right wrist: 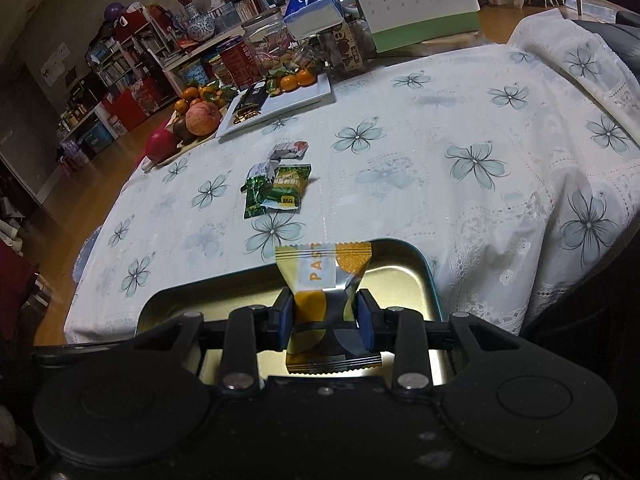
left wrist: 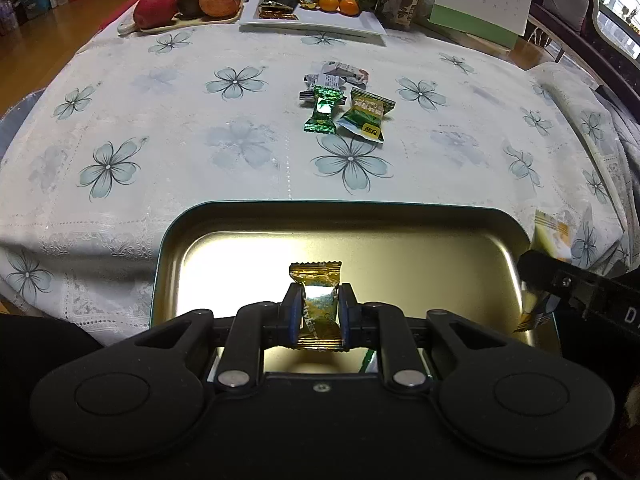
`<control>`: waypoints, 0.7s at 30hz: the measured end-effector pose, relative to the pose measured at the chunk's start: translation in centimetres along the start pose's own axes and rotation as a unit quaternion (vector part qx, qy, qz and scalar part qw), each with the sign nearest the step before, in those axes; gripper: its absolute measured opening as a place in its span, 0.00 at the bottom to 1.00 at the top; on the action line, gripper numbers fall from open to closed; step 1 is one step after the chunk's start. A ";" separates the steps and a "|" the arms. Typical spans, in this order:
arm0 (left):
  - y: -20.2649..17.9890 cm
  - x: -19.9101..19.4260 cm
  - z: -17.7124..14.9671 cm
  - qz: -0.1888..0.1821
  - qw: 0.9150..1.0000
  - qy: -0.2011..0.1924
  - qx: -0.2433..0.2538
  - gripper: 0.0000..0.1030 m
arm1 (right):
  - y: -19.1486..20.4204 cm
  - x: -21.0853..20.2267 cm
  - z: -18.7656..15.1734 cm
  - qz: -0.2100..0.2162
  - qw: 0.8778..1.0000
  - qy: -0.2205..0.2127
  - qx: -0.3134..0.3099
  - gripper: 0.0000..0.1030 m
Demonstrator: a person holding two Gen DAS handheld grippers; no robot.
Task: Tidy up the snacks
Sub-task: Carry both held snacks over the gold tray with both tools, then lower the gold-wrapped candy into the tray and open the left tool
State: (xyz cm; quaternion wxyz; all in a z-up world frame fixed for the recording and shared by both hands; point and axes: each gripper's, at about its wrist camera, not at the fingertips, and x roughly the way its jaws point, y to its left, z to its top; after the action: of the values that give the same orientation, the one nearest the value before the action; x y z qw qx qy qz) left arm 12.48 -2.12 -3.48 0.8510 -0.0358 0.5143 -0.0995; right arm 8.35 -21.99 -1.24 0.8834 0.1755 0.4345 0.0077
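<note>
My left gripper (left wrist: 319, 306) is shut on a small gold candy packet (left wrist: 318, 280), held above the gold metal tin tray (left wrist: 400, 248). My right gripper (right wrist: 325, 312) is shut on a yellow-orange snack packet (right wrist: 320, 276) lettered "PAS", over the same tray (right wrist: 404, 276). The right gripper's finger (left wrist: 560, 280) with its packet (left wrist: 548, 236) shows at the tray's right edge in the left wrist view. Further out on the floral tablecloth lie a green twist candy (left wrist: 322, 110), a green snack pack (left wrist: 366, 114) and white wrapped snacks (left wrist: 336, 74). The same group (right wrist: 280, 184) appears in the right wrist view.
A board of fruit (left wrist: 188, 0) and a white plate (left wrist: 360, 20) with tangerines and dark packets stand at the table's far edge. A desk calendar (left wrist: 480, 0), jars and a tissue box (right wrist: 312, 8) are behind. The tablecloth (left wrist: 160, 140) hangs over the right edge.
</note>
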 end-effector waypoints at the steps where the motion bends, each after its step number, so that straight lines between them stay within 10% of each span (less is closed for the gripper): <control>1: 0.0 -0.1 -0.1 -0.003 1.000 0.000 -0.002 0.24 | 0.0 0.0 -0.3 -0.002 1.000 0.001 0.000 0.34; 21: -0.9 -1.7 -1.6 -0.050 0.999 -0.007 -0.011 0.24 | -1.0 0.1 -1.7 -0.015 0.999 0.014 0.025 0.34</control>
State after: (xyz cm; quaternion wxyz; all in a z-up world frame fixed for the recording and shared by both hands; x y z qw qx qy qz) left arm 10.16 -2.58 -2.60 0.8479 -0.0715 0.5075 -0.1356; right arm 6.97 -22.43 -2.60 0.8726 0.1911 0.4494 -0.0136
